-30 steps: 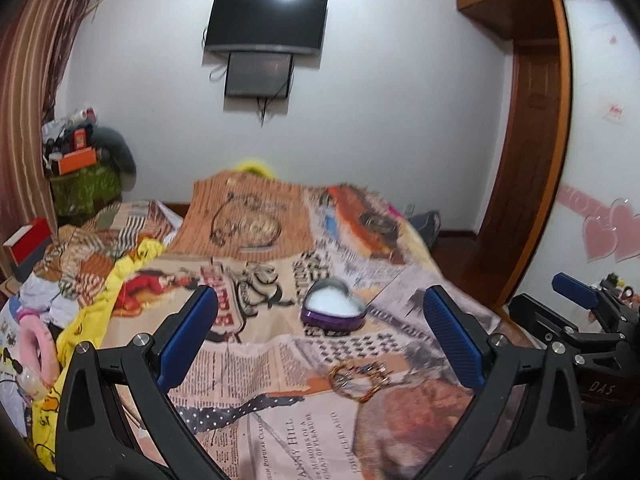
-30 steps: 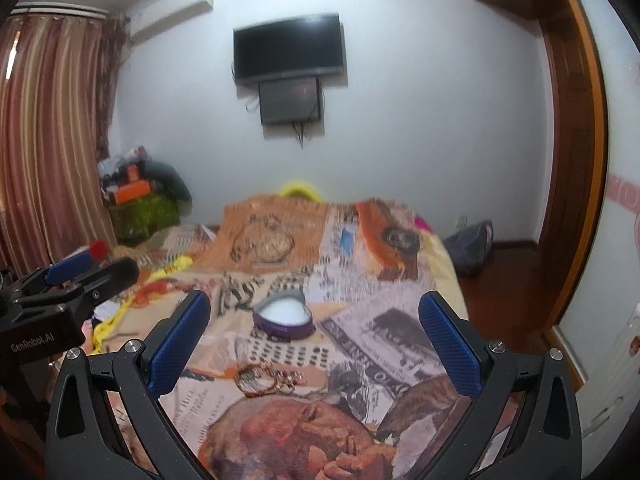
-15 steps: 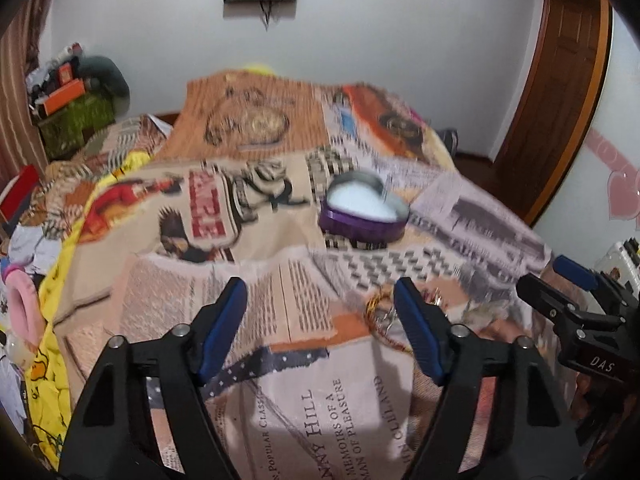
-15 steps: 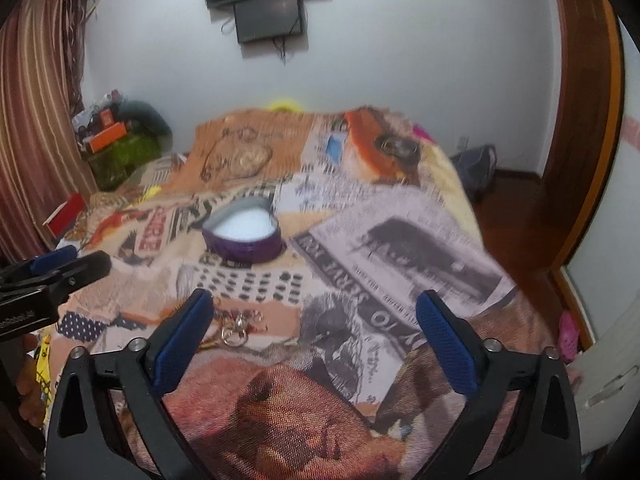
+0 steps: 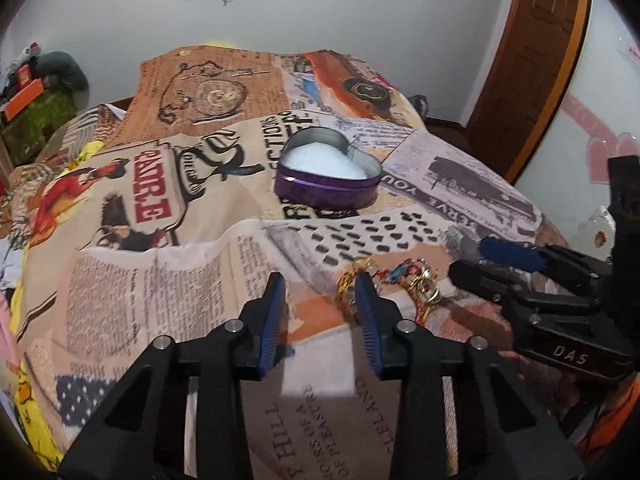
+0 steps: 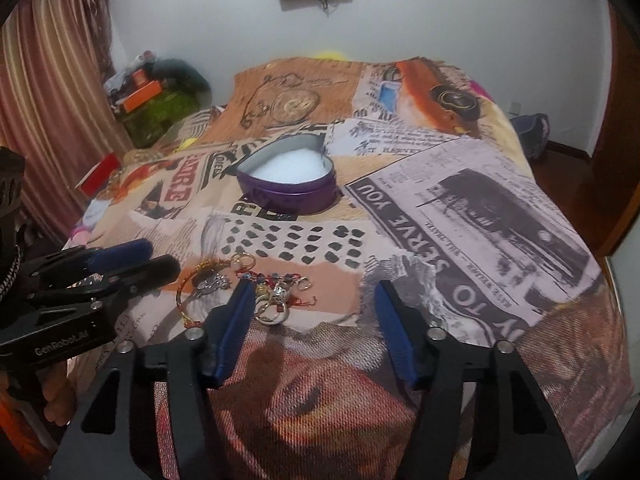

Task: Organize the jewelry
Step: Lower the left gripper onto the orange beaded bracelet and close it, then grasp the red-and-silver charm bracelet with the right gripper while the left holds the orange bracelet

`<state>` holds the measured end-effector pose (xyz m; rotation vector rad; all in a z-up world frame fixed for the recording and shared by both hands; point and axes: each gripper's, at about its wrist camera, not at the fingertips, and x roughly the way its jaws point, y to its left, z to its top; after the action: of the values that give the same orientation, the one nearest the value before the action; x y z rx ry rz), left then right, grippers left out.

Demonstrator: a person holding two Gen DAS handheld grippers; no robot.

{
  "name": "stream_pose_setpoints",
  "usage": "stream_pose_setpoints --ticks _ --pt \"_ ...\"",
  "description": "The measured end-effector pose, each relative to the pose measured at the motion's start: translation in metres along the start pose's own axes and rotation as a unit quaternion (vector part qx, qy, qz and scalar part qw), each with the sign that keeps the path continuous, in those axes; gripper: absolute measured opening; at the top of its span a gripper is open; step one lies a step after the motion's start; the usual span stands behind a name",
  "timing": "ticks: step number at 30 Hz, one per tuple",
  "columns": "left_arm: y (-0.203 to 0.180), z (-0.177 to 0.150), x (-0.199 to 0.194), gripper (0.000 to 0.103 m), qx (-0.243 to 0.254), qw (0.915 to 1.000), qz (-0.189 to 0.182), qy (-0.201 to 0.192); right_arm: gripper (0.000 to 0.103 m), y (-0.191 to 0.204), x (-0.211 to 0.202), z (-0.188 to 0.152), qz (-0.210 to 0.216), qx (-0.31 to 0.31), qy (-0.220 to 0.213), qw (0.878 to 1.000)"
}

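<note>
A pile of jewelry (image 5: 404,284), with gold bangles, rings and beaded strings, lies on the printed bedspread; it also shows in the right wrist view (image 6: 248,284). A purple heart-shaped tin (image 5: 326,172) with a white lining stands open behind it, also in the right wrist view (image 6: 288,184). My left gripper (image 5: 320,300) is open and empty, low over the bedspread, its right finger at the pile's left edge. My right gripper (image 6: 316,308) is open and empty, its left finger at the pile's right edge. Each gripper shows in the other's view, the right (image 5: 516,268) and the left (image 6: 128,264).
The bedspread (image 6: 460,208) covers a bed that drops off at the right toward a wooden door (image 5: 528,60). Clutter and an orange box (image 6: 144,92) sit by the curtain (image 6: 52,92) at the far left. A red box (image 6: 100,172) lies beside the bed.
Both grippers have tilted down and moved closer to the bed and the jewelry pile. Both have narrowed their jaws, the left more than the right.
</note>
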<state>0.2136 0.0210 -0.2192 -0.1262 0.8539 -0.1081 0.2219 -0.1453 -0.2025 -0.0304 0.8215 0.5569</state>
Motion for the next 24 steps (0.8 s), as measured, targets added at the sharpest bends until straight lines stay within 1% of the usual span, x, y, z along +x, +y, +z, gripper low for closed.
stream_pose_setpoints --ticks 2,5,7,9,13,15,17,21,24 --pt "0.002 0.006 0.005 0.030 0.004 0.9999 -0.008 0.005 0.047 -0.002 0.004 0.001 0.007 0.000 0.006 1.000" --pt "0.006 0.012 0.017 0.023 0.001 0.9992 -0.029 0.028 0.042 -0.004 0.008 0.004 0.011 -0.001 0.012 1.000" --pt "0.008 0.013 0.024 0.021 -0.003 0.9982 -0.041 0.043 0.041 -0.005 0.010 0.004 0.009 -0.003 0.016 1.000" --pt "0.010 0.011 0.027 0.020 -0.008 0.9970 -0.055 0.054 0.040 -0.005 0.012 0.005 0.009 -0.004 0.020 1.000" --pt "0.007 0.006 0.032 0.020 -0.003 0.9961 -0.059 0.065 0.036 -0.007 0.019 0.004 0.017 -0.006 0.031 0.999" --pt "0.005 0.005 0.032 0.019 0.001 0.9962 -0.060 0.064 0.034 -0.008 0.021 0.004 0.024 -0.005 0.036 0.999" --pt "0.005 0.006 0.034 0.006 0.003 0.9958 -0.063 0.066 0.034 -0.007 0.022 0.005 0.026 -0.007 0.037 0.999" --pt "0.007 0.006 0.034 0.005 -0.001 0.9958 -0.066 0.063 0.034 -0.006 0.022 0.005 0.027 -0.008 0.038 0.999" --pt "0.007 0.008 0.024 0.005 -0.003 0.9965 -0.067 0.050 0.034 -0.005 0.021 0.006 0.028 -0.007 0.039 0.999"
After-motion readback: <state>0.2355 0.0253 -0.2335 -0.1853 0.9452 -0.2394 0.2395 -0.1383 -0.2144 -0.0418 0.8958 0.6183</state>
